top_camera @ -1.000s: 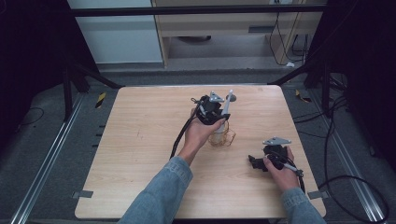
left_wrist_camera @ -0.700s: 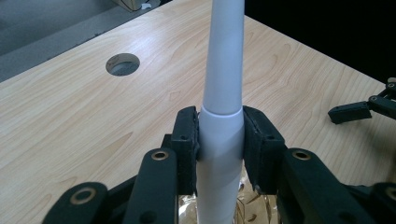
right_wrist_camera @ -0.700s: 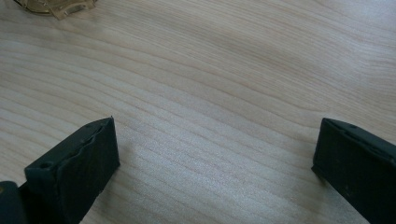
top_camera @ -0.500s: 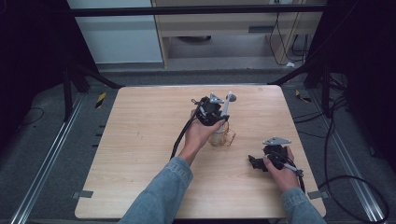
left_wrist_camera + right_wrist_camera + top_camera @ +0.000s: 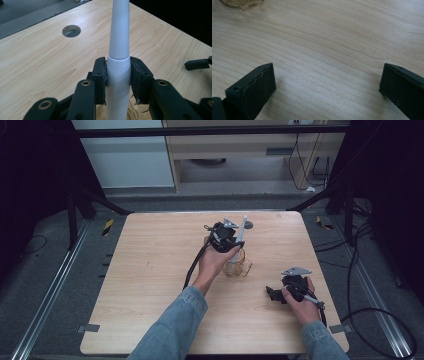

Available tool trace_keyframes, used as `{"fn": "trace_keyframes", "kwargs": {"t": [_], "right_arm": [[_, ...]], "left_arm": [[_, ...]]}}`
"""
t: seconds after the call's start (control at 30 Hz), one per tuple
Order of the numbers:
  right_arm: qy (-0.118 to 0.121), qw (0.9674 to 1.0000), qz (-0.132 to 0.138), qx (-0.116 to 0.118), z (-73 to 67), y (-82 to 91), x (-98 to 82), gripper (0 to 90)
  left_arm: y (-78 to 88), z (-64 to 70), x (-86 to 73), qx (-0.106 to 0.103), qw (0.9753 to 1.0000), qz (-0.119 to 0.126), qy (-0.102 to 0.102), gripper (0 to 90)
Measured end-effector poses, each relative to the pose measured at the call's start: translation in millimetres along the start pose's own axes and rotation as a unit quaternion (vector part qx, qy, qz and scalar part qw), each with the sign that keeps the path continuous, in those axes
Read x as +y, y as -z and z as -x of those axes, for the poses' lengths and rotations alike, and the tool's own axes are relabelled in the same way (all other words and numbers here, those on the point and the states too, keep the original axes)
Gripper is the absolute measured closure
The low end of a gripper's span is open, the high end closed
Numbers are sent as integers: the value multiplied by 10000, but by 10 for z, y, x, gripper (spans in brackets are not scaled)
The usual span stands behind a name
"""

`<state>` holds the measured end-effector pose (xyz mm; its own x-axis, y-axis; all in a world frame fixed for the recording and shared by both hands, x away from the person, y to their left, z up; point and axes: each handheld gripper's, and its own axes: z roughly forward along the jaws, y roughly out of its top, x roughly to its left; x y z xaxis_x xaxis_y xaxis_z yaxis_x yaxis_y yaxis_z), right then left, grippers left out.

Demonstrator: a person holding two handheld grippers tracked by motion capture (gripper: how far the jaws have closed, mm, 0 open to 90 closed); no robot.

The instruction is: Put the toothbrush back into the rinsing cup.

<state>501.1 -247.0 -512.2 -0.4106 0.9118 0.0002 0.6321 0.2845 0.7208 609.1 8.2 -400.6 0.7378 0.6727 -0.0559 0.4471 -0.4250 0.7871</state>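
In the high view, a white handle (image 5: pixel 241 232) is held upright by the left gripper (image 5: pixel 226 240) above a wire holder (image 5: pixel 237 265) mid-worktop (image 5: pixel 150 270). In the left gripper view, the handle (image 5: pixel 118 62) is clamped between the jaws. In the right gripper view, the jaws are spread wide over bare worktop (image 5: pixel 332 50).

Light wood-grain desk (image 5: pixel 150 270), rounded corners, on a dark frame over grey floor. Round cable hole (image 5: pixel 248 225) near the 12 o'clock edge, right of centre. Wire basket (image 5: pixel 238 265), gold-coloured, stands on the desk just right of centre. Right tongs (image 5: pixel 272 294) rest low on the desk at about 4 o'clock from the basket.
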Motion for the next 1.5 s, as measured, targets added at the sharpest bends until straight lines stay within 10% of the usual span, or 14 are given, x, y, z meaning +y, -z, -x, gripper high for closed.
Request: {"fn": "trace_keyframes", "kwargs": {"t": [0.83, 1.5], "right_arm": [[18, 10000, 8, -13, 2, -3, -1, 4], [7, 10000, 14, -4, 1, -3, -1, 4]], "left_arm": [[52, -75, 7, 30, 9998, 156, 145, 637], [371, -29, 24, 163, 9993, 233, -249, 192]]}}
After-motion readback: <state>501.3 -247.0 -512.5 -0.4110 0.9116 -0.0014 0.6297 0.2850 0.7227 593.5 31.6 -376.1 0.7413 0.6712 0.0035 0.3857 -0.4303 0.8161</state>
